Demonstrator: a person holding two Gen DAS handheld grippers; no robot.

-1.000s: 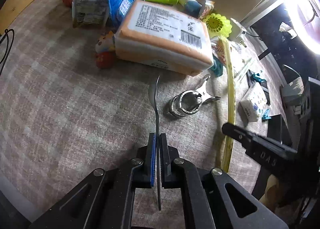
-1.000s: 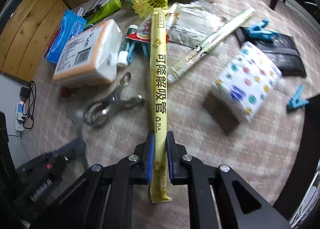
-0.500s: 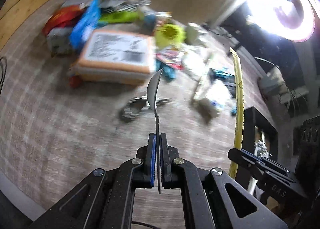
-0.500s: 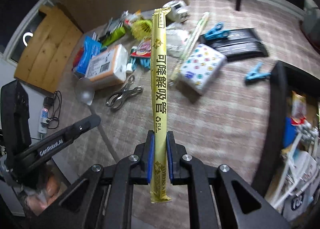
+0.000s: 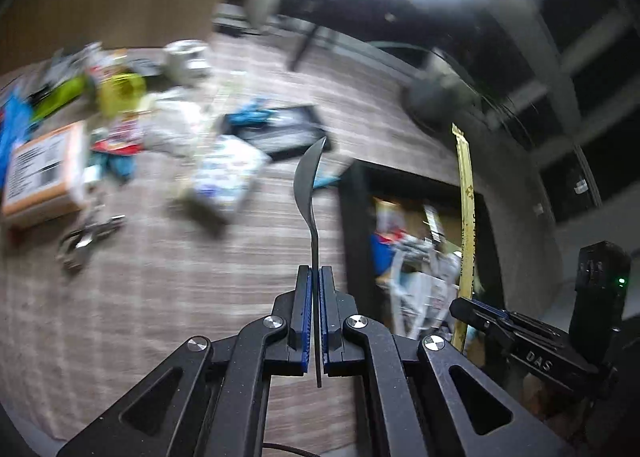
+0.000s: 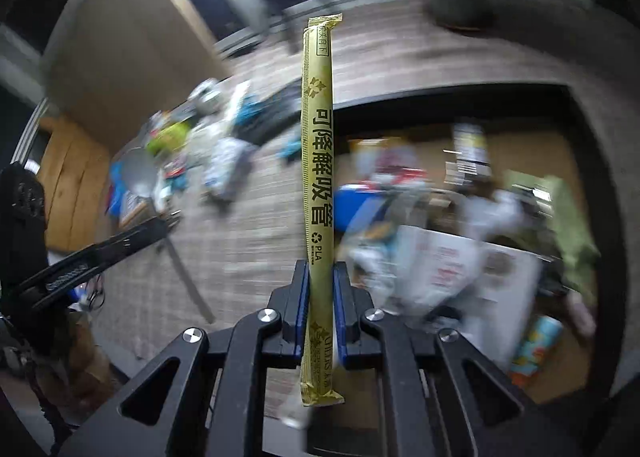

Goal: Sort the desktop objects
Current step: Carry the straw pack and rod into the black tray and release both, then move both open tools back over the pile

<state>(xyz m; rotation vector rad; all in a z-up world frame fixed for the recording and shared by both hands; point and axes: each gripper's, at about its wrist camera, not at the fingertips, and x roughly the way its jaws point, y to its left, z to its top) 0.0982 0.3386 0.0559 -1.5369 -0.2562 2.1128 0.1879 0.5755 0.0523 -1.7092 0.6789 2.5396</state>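
- Swung away from the clutter since a second ago: both views, filled then with the desktop pile, now show the dark-rimmed bin (image 6: pixel 576 161) at the right, and everything off the grippers smears with motion blur.
- Left gripper (image 5: pixel 319 317) clamped tight on the spoon (image 5: pixel 310 181), pads squeezing the thin handle edge-on, bowl sticking up and forward, well clear of the cloth.
- Pinched low on the handle, probably so the bowl leads into the bin first.
- Right gripper (image 6: pixel 320 309) closed narrow on the yellow straw packet (image 6: pixel 317 161), gripped near its lower end, with a short tail hanging below the pads and the long printed length standing straight ahead.
- Same packet visible from the left wrist as a yellow strip (image 5: pixel 465 217) above the bin, with the right gripper's dark body just below it.
- Bin packed already with blurred packets, a white carton and something blue; contents too smeared to name.
- Spoon just left of the bin's near rim in the left view; packet lined up across the bin's left edge in the right view.
- Pile of unsorted things lying well left of the bin: tissue pack (image 5: pixel 40 173), metal clip (image 5: pixel 86 241), patterned pack (image 5: pixel 228 177), black tray (image 5: pixel 280 129).
- Two items carried at once, likely to save a trip; drop not yet made, both grips firm.
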